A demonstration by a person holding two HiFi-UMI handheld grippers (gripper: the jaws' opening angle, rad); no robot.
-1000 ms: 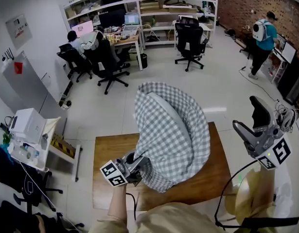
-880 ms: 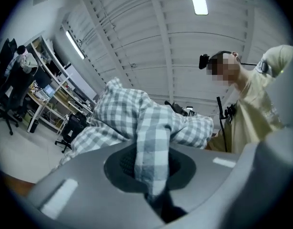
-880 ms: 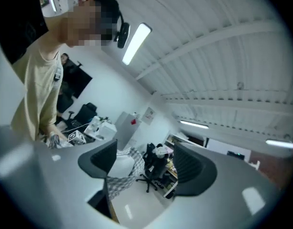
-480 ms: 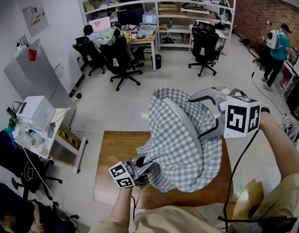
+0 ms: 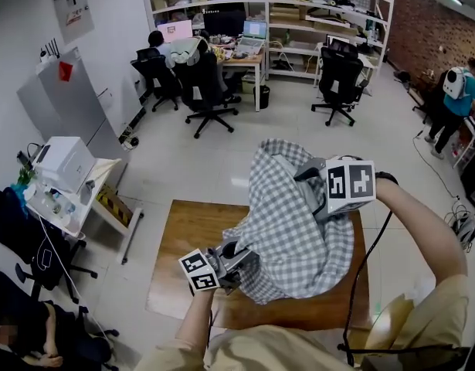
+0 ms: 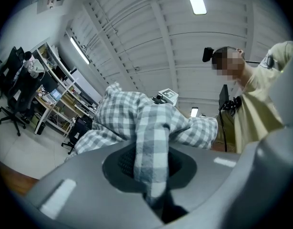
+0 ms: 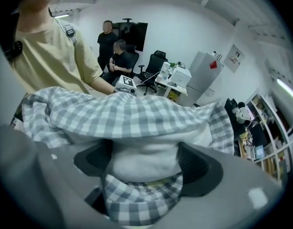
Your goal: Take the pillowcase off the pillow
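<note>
The pillow in its grey-and-white checked pillowcase (image 5: 291,238) stands on end on a wooden table (image 5: 183,238). My left gripper (image 5: 235,255) is low at the case's left corner, shut on a fold of checked cloth (image 6: 151,142) that runs between its pads. My right gripper (image 5: 307,180) is at the top of the bundle with its jaws wide. In the right gripper view the white pillow (image 7: 146,159) bulges between the two pads, with checked cloth (image 7: 127,116) above and below it. I cannot see the pads squeezing it.
The table stands on a pale floor. A white cart (image 5: 63,176) with a printer is to the left. Office chairs (image 5: 206,91), desks and shelves are at the back, a seated person among them. Another person (image 5: 453,99) stands far right. A cable (image 5: 361,284) hangs from my right gripper.
My right gripper swung in from the far right to the top of the pillow and now has its jaws around it. The left gripper stayed gripping the lower corner. The bundle has sunk lower.
</note>
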